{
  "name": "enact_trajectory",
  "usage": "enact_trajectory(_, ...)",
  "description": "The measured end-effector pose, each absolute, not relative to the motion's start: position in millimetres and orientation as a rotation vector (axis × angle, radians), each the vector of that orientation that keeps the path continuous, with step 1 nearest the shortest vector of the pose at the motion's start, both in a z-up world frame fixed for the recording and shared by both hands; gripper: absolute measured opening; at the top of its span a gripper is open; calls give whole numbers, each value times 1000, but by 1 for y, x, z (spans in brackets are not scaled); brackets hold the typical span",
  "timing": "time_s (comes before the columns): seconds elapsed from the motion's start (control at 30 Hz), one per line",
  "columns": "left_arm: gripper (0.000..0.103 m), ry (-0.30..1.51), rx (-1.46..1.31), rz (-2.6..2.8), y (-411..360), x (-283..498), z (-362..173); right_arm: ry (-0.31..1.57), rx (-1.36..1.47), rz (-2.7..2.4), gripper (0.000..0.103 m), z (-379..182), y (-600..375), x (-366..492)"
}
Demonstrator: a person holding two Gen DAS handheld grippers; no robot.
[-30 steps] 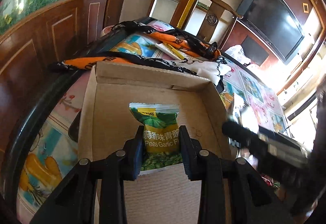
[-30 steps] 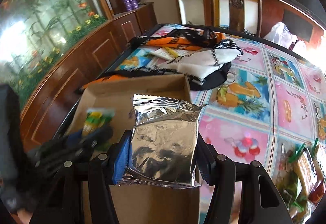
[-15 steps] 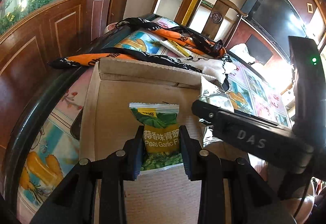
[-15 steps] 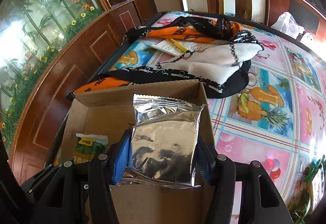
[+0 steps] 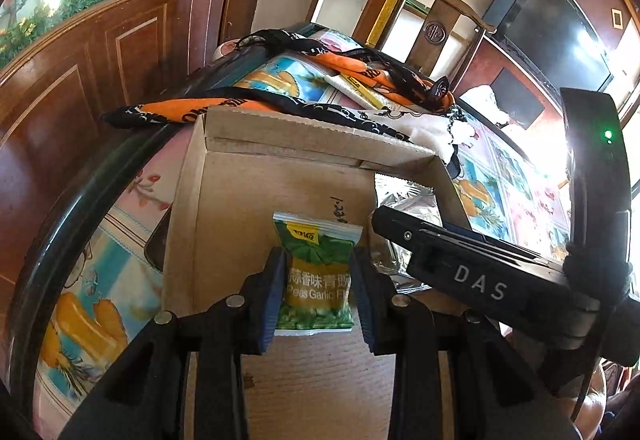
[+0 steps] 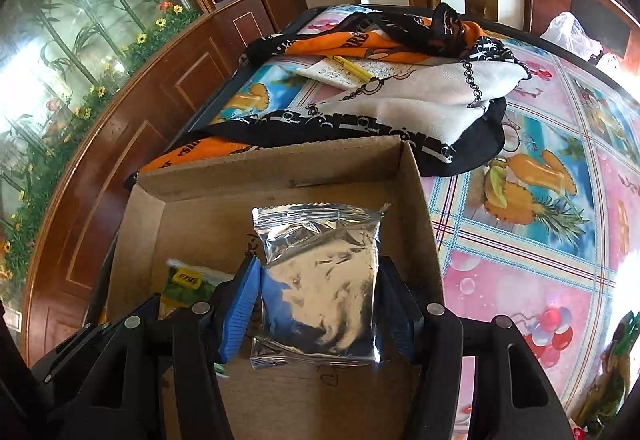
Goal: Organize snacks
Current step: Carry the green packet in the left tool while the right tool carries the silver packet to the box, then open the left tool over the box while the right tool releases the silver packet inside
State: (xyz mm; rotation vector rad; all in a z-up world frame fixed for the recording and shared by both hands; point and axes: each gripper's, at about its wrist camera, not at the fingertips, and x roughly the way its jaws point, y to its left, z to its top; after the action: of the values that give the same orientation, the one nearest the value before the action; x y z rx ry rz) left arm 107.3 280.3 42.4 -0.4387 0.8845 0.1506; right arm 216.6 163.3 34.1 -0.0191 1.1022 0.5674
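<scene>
An open cardboard box point(image 5: 224, 200) point(image 6: 280, 168) sits on the table. My left gripper point(image 5: 318, 280) is shut on a green garlic-pea packet point(image 5: 316, 272) and holds it inside the box. My right gripper point(image 6: 318, 292) is shut on a silver foil snack bag point(image 6: 320, 276) and holds it over the box's right half. The right gripper's body point(image 5: 480, 280) crosses the left wrist view, with the foil bag point(image 5: 408, 200) behind it. The pea packet point(image 6: 188, 280) shows at the left of the right wrist view.
Orange, black and white scarves point(image 6: 400, 100) and a paper sheet point(image 6: 340, 72) lie beyond the box. The table point(image 6: 540, 220) has a colourful fruit-print cloth. More snacks point(image 6: 616, 372) lie at the right edge. A wooden wall point(image 5: 100, 52) runs along the left.
Both grippers have moved further into the box with their packets. The right gripper has come down beside the left one.
</scene>
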Motion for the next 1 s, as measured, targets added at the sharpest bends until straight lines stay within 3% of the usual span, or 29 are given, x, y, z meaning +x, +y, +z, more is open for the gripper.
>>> enact_trajectory(0.4, 32, 807, -454, 107, 279, 97, 57, 1079, 221, 638, 64, 75, 107, 185)
enact_trajectory(0.63, 32, 739, -389, 61, 260, 80, 73, 1035, 588, 656, 64, 95, -13, 107)
enact_trajectory(1.0, 33, 723, -246, -139, 162, 48, 106, 955, 728, 420, 64, 109, -204, 3)
